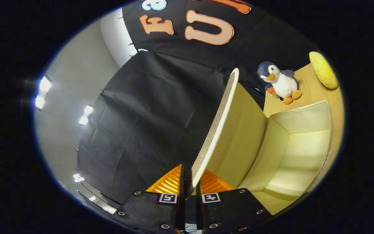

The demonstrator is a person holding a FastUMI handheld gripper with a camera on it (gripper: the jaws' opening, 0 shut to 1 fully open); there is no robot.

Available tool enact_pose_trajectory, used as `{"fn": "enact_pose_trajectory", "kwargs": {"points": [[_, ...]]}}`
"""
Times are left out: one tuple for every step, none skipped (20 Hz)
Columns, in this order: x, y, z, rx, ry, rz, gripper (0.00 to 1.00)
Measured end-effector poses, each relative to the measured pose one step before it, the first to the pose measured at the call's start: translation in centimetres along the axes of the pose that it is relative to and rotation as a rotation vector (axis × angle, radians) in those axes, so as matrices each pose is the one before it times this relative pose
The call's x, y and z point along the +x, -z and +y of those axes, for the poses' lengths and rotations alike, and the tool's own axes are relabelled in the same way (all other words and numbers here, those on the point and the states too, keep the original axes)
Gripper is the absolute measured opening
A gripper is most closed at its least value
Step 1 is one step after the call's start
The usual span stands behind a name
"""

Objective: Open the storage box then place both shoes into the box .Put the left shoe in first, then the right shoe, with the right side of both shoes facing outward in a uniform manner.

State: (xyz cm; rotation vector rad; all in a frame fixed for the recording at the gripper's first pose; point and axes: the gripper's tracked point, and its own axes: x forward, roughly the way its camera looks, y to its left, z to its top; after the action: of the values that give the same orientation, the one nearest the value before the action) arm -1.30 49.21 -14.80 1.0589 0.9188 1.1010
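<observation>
- Fingers (178, 182) of my gripper (190, 187) sit nearly together, pinching the lid (221, 126) edge between them.
- Lid stands raised, its woven outer face toward the black cloth (148, 123), pale inner face toward the box (304, 143).
- Box lies open just past the lid, its pale inside bare.
- Beyond it on the wooden table (313, 94) I see a penguin toy (281, 83) and a yellow cushion (323, 70).
</observation>
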Motion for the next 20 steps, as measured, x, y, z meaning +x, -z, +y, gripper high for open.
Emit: {"fn": "enact_pose_trajectory", "kwargs": {"points": [[1.52,0.477,0.362,-0.00923,0.01715,0.01124,0.14],[1.108,0.426,0.421,-0.00638,0.00652,0.01143,0.13],[0.976,0.352,0.36,0.00533,0.00948,0.00414,0.13],[1.1,0.347,0.231,0.01157,0.007,0.01073,0.16],[0.958,0.239,-0.418,0.00854,0.02661,0.00813,0.17],[1.398,0.167,-0.483,-0.00037,0.02234,0.00987,0.22],[1.123,0.396,-0.054,-0.00502,0.0235,0.01319,0.26],[0.259,0.519,-0.249,-0.01053,0.02751,0.01754,0.35],[-0.145,0.456,-0.387,-0.01228,0.02935,0.01657,0.41],[0.12,0.462,-0.237,-0.01139,0.0203,0.01567,0.56],[0.023,0.334,-0.405,-0.00952,0.0172,0.0123,0.63],[-0.209,0.168,-0.518,-0.01209,0.02164,0.00819,0.72],[-0.64,0.15,-0.699,-0.01359,0.02082,0.00122,0.75],[-0.741,0.011,-0.746,-0.01606,0.01893,-0.00256,0.8],[-0.899,-0.011,-0.807,-0.01406,0.01899,-0.00682,0.81],[-0.926,-0.011,-0.894,-0.01367,0.0201,-0.00922,0.83],[-1.064,-0.007,-1.026,-0.01179,0.0279,-0.00973,0.85],[-1.104,-0.13,-1.023,-0.00965,0.02725,-0.01242,0.87],[-1.376,-0.264,-0.933,-0.00989,0.02445,-0.01758,0.88],[-1.333,-0.292,-1.008,-0.01024,0.02199,-0.01864,0.89]]}}
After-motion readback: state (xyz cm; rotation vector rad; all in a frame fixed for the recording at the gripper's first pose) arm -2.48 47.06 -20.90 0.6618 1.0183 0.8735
